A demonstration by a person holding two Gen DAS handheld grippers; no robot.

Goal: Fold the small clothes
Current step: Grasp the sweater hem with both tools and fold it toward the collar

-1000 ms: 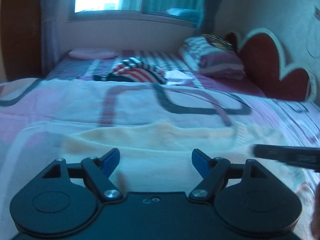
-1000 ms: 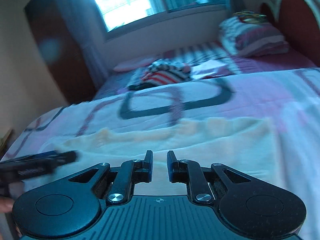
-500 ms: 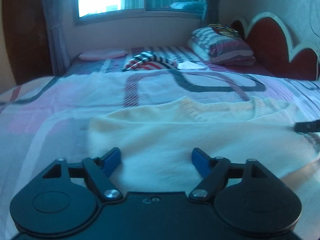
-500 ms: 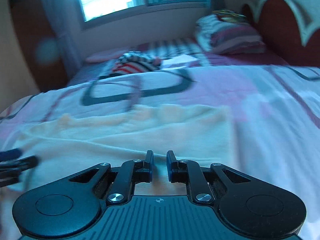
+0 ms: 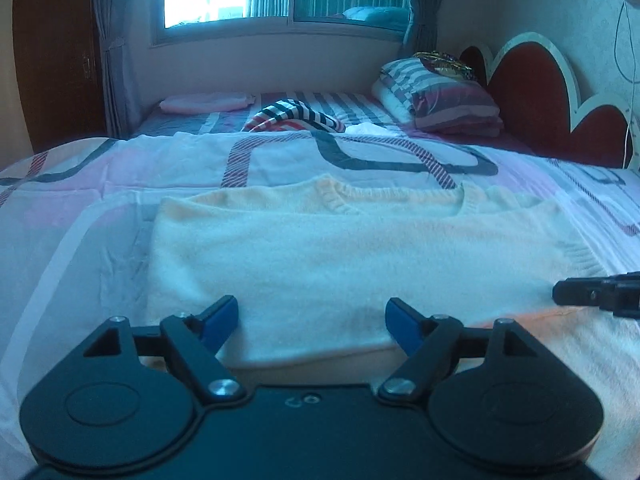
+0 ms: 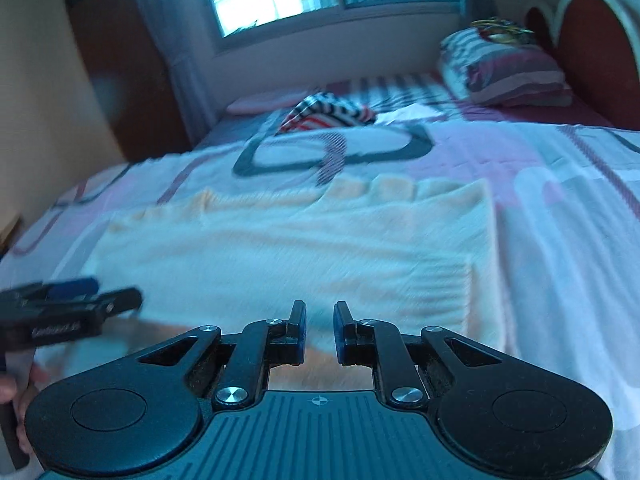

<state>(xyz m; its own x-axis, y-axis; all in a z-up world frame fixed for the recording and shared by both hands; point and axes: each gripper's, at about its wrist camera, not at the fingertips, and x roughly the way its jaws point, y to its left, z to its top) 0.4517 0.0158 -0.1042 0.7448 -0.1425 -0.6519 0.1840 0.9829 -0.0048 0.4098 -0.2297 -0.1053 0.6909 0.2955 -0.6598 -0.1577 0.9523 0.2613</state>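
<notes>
Left gripper (image 5: 312, 316) fingers spread wide, holding nothing, over the near hem of the cream knit sweater (image 5: 340, 248). Right gripper (image 6: 320, 322) fingers nearly together with a small gap, nothing visibly pinched; cannot tell if they touch fabric. Sweater lies flat on the patterned bedspread (image 5: 100, 208), neckline at 12 o'clock. Bare bedspread runs along its 9 and 3 o'clock edges. Striped garment (image 5: 296, 118) well beyond at 12, pillows (image 5: 440, 96) at 1.
</notes>
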